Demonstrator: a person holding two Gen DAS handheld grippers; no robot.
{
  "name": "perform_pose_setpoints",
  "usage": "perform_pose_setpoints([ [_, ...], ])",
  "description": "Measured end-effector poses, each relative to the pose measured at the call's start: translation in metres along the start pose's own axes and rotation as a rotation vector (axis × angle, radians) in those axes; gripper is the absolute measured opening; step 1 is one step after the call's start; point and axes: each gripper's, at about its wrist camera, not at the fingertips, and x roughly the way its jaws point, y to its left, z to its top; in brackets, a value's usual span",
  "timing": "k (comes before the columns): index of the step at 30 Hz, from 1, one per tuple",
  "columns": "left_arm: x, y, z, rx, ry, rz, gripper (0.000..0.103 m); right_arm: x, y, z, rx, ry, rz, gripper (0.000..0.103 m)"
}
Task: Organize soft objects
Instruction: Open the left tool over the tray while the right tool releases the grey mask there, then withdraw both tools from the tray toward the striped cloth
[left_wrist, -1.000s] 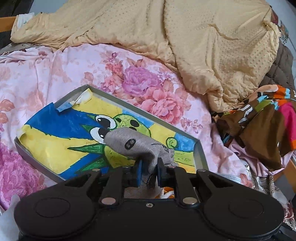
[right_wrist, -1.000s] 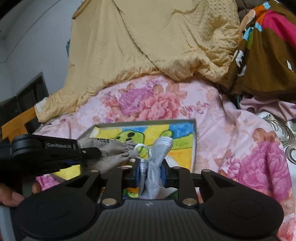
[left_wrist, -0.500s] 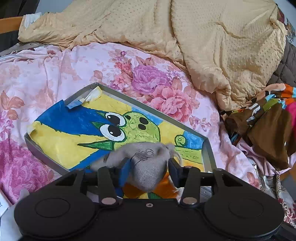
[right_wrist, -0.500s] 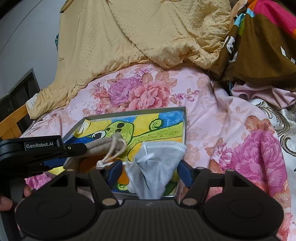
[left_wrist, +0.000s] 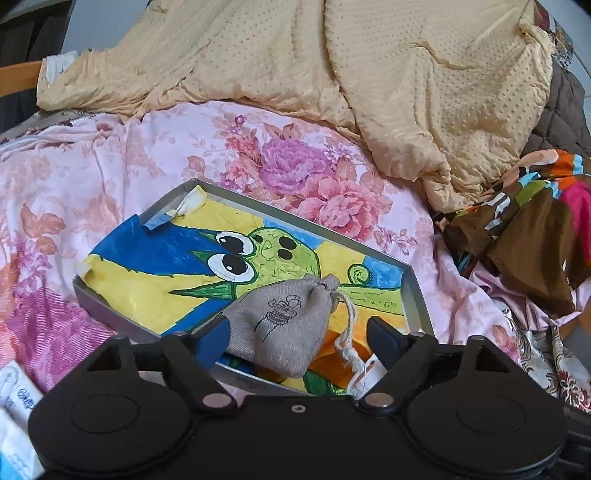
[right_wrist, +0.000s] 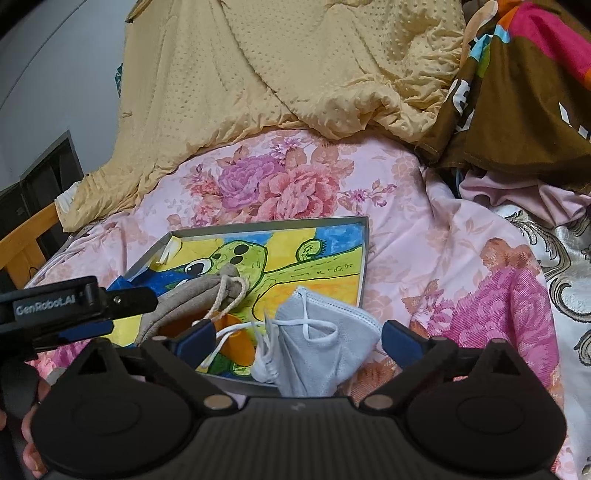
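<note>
Spreading apart, the left claw (left_wrist: 299, 332) is opening around a grey drawstring pouch (left_wrist: 284, 325); its blue left pad touches or nearly touches the pouch's side, while the right pad stands clear of it. The pouch lies in the near part of a shallow grey tray (left_wrist: 413, 288), on the tray's painted lining of a green big-eyed figure on blue and yellow, with its cord (left_wrist: 347, 332) trailing to the right. In the right wrist view the right claw (right_wrist: 297, 336) is also opening, its pads wide on either side of a grey face mask (right_wrist: 325, 347) and not pressing it. The mask sits at the tray's near right corner, draped over the near rim, its white ear loops (right_wrist: 317, 325) lying loose on top and to the left. In that same view the pouch (right_wrist: 199, 295) rests left of the mask, and the left claw's black arm reaches in from the left edge beside it, with the person's fingers (right_wrist: 29, 435) low at the left. The tray (right_wrist: 365, 251) lies on a bed covered with a pink floral sheet (right_wrist: 288, 184). A yellow dotted blanket (left_wrist: 369, 74) is heaped at the far side, and a brown multicoloured cloth (left_wrist: 535, 251) is bunched to the right, well apart from the tray.
</note>
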Motion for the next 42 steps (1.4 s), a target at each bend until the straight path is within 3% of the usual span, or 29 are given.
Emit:
perform_pose_setpoints([
  [8,-0.029,0.000,-0.006,0.019,-0.048,0.018,0.093,-0.027,0.000,0.001,-0.002,-0.069,-0.010,0.103],
  [18,-0.093,0.010,-0.017,0.025,-0.094,0.036,0.102,-0.096,0.021,-0.007,-0.042,-0.191,0.012,0.103],
  [31,-0.199,0.026,-0.059,0.092,-0.176,0.034,0.102,-0.183,0.064,-0.051,-0.093,-0.287,0.075,0.103],
  [42,-0.255,0.053,-0.098,0.103,-0.165,0.066,0.102,-0.223,0.088,-0.086,-0.139,-0.289,0.092,0.103],
])
